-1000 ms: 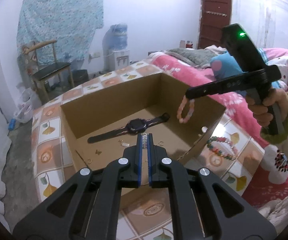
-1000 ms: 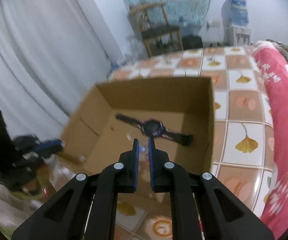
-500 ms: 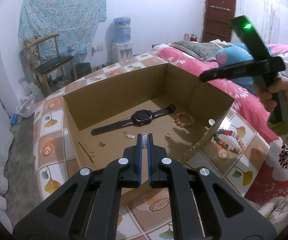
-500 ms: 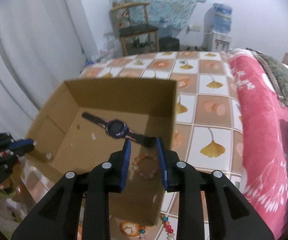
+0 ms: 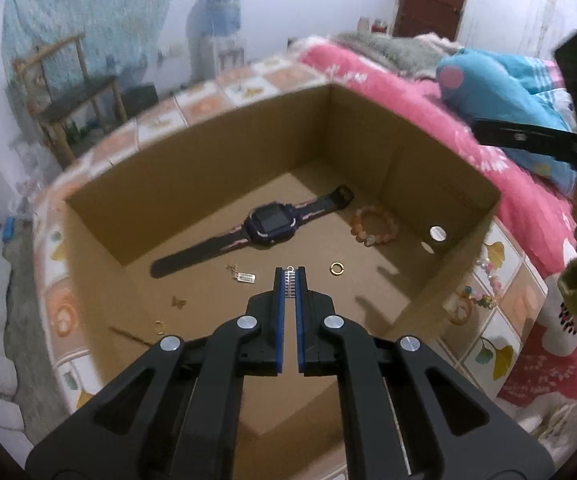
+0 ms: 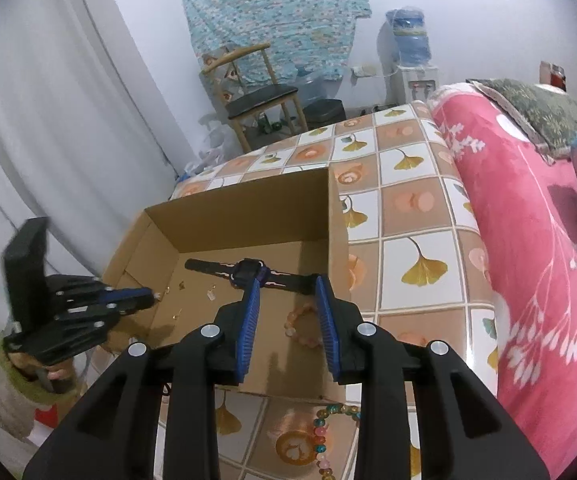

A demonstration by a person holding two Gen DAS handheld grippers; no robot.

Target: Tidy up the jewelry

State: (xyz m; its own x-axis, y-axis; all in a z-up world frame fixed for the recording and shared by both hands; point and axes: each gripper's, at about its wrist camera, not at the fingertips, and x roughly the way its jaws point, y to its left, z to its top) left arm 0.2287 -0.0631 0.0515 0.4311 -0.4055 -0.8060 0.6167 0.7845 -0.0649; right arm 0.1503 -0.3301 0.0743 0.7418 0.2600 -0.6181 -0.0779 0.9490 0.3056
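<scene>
An open cardboard box (image 5: 192,160) (image 6: 248,220) sits on the tiled table. Inside lie a dark watch (image 5: 264,222) (image 6: 248,272), a pink bead bracelet (image 5: 372,226) (image 6: 300,324), a gold ring (image 5: 336,268), a small tagged earring (image 5: 244,277) and other tiny gold pieces. My left gripper (image 5: 290,276) (image 6: 144,300) is shut on a small silver toothed clip (image 5: 290,280) over the box's near part. My right gripper (image 6: 288,300) is open and empty above the box's near edge; it shows at the right of the left wrist view (image 5: 528,140).
A multicoloured bead bracelet (image 6: 328,440) (image 5: 484,296) lies on the table (image 6: 408,216) outside the box. A pink bedcover (image 6: 528,240) borders the table, with a blue plush toy (image 5: 496,92) on it. A chair (image 6: 256,100) and water dispenser (image 6: 408,52) stand by the far wall.
My right gripper opened and let the pink bead bracelet drop into the box, then pulled back and up. My left gripper stayed shut on the clip and moved closer over the box.
</scene>
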